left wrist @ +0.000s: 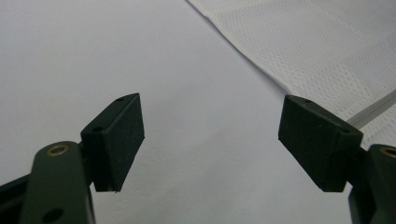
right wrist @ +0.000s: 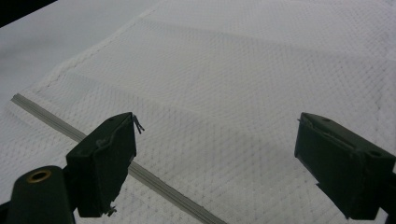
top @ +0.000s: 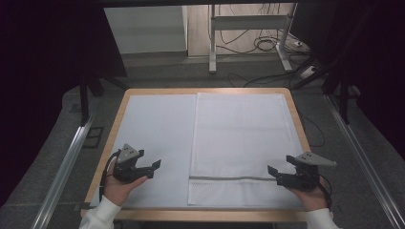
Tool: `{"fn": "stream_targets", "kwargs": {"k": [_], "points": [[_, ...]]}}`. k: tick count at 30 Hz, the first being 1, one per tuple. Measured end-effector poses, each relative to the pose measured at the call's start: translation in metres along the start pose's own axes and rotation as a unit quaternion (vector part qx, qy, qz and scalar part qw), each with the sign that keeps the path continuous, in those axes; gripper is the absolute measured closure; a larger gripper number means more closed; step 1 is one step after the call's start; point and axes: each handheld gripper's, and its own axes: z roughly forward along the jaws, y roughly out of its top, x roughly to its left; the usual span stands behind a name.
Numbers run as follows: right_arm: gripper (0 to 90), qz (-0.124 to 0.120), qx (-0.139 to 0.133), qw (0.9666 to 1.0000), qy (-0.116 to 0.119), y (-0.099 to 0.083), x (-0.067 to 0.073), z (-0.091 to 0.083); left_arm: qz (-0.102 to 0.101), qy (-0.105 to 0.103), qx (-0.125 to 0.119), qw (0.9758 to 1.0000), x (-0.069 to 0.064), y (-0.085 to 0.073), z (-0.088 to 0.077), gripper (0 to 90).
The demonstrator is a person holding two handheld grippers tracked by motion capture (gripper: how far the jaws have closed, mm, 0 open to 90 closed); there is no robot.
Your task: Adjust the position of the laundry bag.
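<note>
High view, mesh bag: a white mesh laundry bag lies flat on the right half of the worktop, which is covered by a pale sheet.
Long axis: it runs from the person's edge away toward the far edge; a grey zipper strip crosses the bag near the person's end, from side to side.
Right gripper: the right gripper hangs at the bag's right edge, level with the zipper strip, fingers pointing left across the mesh.
Right fingers: released, spread wide with nothing between them; in the right gripper view the zipper strip passes just past the left-hand finger, and mesh lies under both.
Left gripper: the left gripper sits over the bare sheet, near the bag's left edge but apart from it, fingers pointing right toward the bag.
Left fingers: released and empty; in the left gripper view the bag's hem lies ahead and to the right of them.
Nearer hand: the right one, already over the bag; the left one has bare sheet to cross.
Likely next move: each gripper probably closes in on its own side edge near the zipper end.
</note>
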Motion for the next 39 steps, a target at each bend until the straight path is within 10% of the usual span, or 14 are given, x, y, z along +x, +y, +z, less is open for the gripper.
{"fn": "stream_targets", "kwargs": {"k": [19,39], "points": [[15.3,-0.004,0.003,0.9999,-0.009,0.003,0.000,-0.001,0.027,-0.014,-0.006,0.9995,-0.024,0.003,0.002,20.5],[19.1,-0.037,0.004,0.9991,-0.020,0.007,0.003,0.000,-0.006,-0.061,0.020,0.9979,-0.039,0.029,0.021,20.9]]}}
